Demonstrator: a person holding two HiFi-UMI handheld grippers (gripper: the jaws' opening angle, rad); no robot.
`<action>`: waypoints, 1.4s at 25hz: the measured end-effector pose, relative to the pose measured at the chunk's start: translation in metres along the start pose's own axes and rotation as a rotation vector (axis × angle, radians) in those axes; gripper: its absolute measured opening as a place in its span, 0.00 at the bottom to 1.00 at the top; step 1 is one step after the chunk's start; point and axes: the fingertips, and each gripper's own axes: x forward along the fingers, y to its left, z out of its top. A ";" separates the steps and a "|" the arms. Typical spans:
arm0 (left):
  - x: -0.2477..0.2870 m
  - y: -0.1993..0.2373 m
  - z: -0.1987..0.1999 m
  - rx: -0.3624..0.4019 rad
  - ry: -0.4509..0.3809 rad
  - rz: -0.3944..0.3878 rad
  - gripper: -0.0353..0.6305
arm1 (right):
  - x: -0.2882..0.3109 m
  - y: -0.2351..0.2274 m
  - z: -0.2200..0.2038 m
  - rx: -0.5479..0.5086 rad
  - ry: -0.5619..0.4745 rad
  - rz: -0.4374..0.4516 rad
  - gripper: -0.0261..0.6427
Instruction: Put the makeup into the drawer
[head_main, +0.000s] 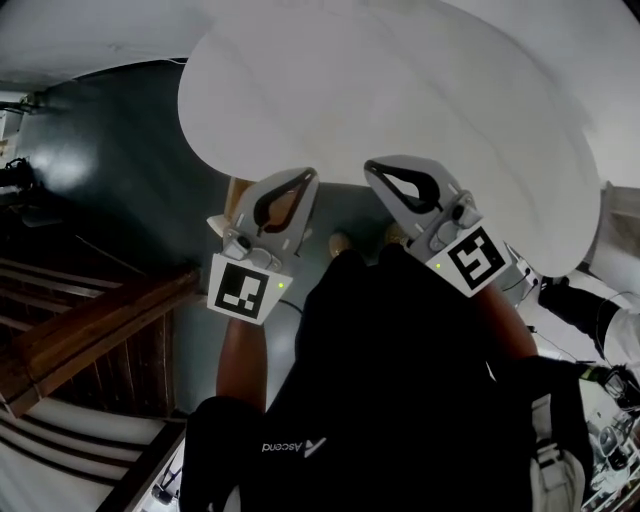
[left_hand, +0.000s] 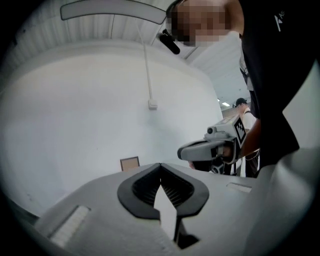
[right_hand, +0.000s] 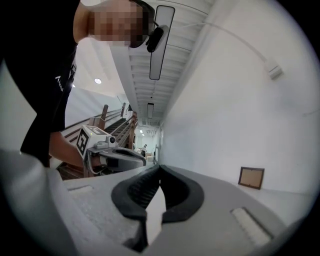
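White wall faces two clenched, empty grippers: left gripper, right gripper, plus one picture frame.

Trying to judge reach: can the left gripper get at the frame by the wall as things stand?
Probably not. Nothing blocks the way, but the left gripper, shut and empty, is held up level, while the frame sits low at the wall, seemingly well beyond it.
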 end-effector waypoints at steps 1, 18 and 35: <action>0.002 -0.001 0.007 -0.006 -0.023 0.006 0.07 | -0.002 -0.002 0.002 0.002 -0.008 -0.005 0.04; 0.028 -0.049 0.077 -0.041 -0.206 -0.013 0.07 | -0.055 -0.022 0.056 -0.029 -0.135 -0.079 0.04; 0.026 -0.050 0.078 -0.043 -0.208 -0.003 0.07 | -0.064 -0.022 0.059 -0.040 -0.126 -0.082 0.04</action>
